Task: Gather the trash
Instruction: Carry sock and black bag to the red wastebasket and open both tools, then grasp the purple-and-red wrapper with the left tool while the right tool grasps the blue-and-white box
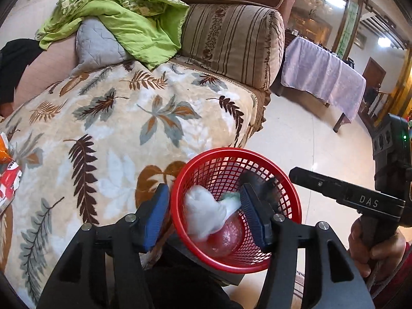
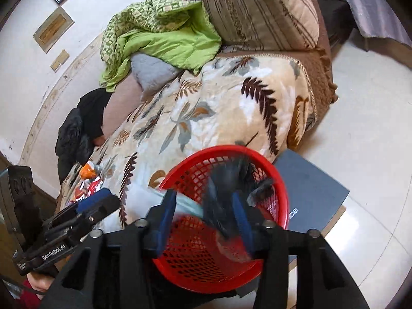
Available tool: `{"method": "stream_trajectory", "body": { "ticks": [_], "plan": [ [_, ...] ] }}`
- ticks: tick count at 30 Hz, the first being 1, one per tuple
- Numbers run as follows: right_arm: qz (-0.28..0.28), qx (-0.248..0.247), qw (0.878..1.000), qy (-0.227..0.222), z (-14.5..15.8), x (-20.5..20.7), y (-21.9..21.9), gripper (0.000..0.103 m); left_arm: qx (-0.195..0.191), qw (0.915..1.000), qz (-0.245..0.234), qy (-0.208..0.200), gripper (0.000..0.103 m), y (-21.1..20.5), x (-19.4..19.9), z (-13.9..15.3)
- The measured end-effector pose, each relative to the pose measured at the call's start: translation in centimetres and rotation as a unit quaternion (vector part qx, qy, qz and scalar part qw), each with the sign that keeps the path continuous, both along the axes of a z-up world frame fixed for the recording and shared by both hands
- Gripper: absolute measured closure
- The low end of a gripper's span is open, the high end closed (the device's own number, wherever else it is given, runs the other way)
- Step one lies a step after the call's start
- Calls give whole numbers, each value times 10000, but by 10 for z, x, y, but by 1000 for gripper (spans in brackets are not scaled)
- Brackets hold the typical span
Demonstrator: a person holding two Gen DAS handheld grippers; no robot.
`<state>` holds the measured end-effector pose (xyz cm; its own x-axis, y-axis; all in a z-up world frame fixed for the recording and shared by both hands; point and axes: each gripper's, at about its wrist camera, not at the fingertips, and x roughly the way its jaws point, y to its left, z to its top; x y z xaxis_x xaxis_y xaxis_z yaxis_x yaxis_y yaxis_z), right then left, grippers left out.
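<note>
A red mesh basket stands on a grey stool beside the sofa; it also shows in the right wrist view. My left gripper is open over the basket, and a crumpled white tissue falls blurred between its fingers, above a clear wrapper on the basket floor. My right gripper is open above the basket, and a dark crumpled piece drops blurred between its fingers. Orange and red snack wrappers lie on the sofa blanket; they also show in the left wrist view.
The sofa carries a leaf-patterned blanket, a green quilt, a striped cushion and a black jacket. A cloth-covered table stands across the tiled floor.
</note>
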<state>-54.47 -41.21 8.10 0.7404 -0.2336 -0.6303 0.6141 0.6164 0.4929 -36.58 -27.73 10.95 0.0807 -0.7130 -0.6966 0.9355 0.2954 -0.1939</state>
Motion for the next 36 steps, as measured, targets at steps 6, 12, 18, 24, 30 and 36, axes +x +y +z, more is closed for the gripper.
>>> {"method": "stream_trajectory", "body": {
  "ticks": [6, 12, 18, 24, 30, 36],
  "plan": [
    [260, -312, 9991, -113, 19, 20, 11, 44, -205, 9986, 409, -258, 34, 25, 21, 15],
    [939, -317, 9949, -162, 22, 67, 41, 43, -170, 9944, 987, -327, 33, 70, 56, 18],
    [1664, -416, 9852, -3, 24, 133, 83, 42, -115, 9844, 1727, -323, 33, 134, 97, 10],
    [2367, -518, 9702, 18, 27, 193, 125, 42, -62, 9662, 2562, -272, 33, 197, 142, -2],
    [2918, -635, 9543, 45, 30, 256, 161, 42, -191, 9374, 3476, -78, 33, 258, 189, -10],
    [3241, -784, 9428, -18, 35, 317, 196, 42, -241, 9082, 4174, 174, 33, 310, 230, -26]
  ]
}}
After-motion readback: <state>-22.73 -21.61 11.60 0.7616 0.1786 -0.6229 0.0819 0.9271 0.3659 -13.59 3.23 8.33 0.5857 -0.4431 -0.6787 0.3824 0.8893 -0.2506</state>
